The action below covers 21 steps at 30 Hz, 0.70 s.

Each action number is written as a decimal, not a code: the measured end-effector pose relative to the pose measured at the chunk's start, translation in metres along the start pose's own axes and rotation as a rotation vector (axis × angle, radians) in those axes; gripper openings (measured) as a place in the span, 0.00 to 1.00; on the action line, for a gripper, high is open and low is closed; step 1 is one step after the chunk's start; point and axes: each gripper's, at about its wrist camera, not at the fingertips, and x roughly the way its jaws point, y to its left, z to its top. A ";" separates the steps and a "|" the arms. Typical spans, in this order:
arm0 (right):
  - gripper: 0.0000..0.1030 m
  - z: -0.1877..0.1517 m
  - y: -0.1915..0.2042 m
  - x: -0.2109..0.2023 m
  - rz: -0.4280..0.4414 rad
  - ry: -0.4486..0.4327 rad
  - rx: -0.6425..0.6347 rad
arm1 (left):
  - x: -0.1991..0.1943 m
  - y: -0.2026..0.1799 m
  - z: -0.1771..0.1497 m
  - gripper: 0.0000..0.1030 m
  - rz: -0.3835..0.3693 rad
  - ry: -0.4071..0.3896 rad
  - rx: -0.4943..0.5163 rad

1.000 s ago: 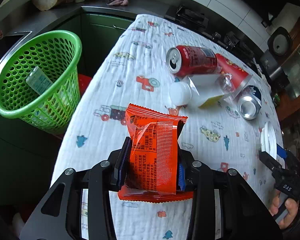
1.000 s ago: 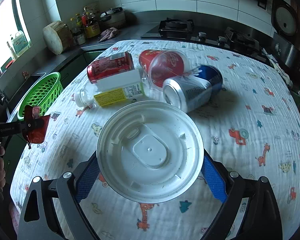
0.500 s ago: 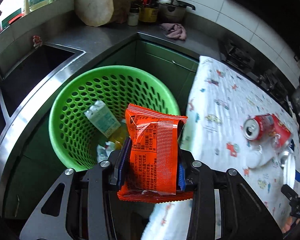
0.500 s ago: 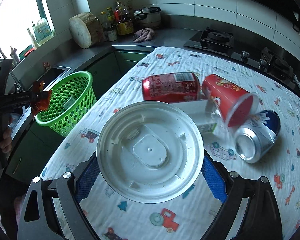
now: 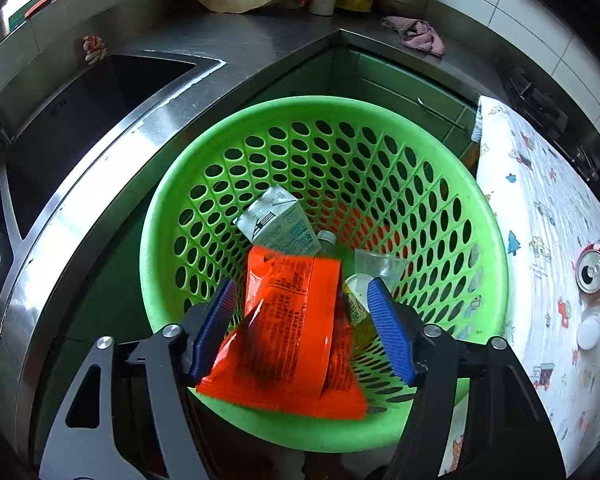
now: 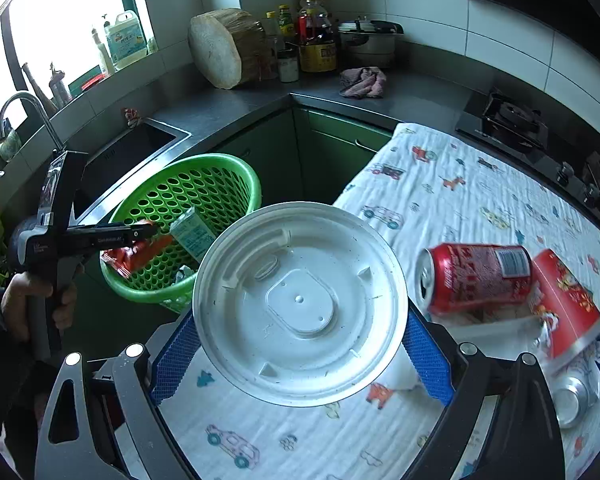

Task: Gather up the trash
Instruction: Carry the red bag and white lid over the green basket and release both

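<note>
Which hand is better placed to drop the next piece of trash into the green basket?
Right: its gripper holds the white lid near the green basket; the left gripper has opened, releasing the orange wrapper.

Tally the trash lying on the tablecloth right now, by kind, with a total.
Drink cans: 2 (red can, blue can)
Paper cups: 1 (red cup)
Plastic bottles: 1 (white-capped bottle, blurred in the right wrist view)
Total: 4
</note>
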 end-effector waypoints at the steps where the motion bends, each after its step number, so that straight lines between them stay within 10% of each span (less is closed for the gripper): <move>1: 0.87 0.006 0.005 0.005 0.008 0.000 -0.008 | 0.001 0.003 -0.001 0.69 -0.013 -0.002 -0.006; 21: 0.87 0.079 0.105 0.109 0.127 0.046 -0.123 | -0.027 0.046 -0.012 0.72 -0.054 -0.072 -0.057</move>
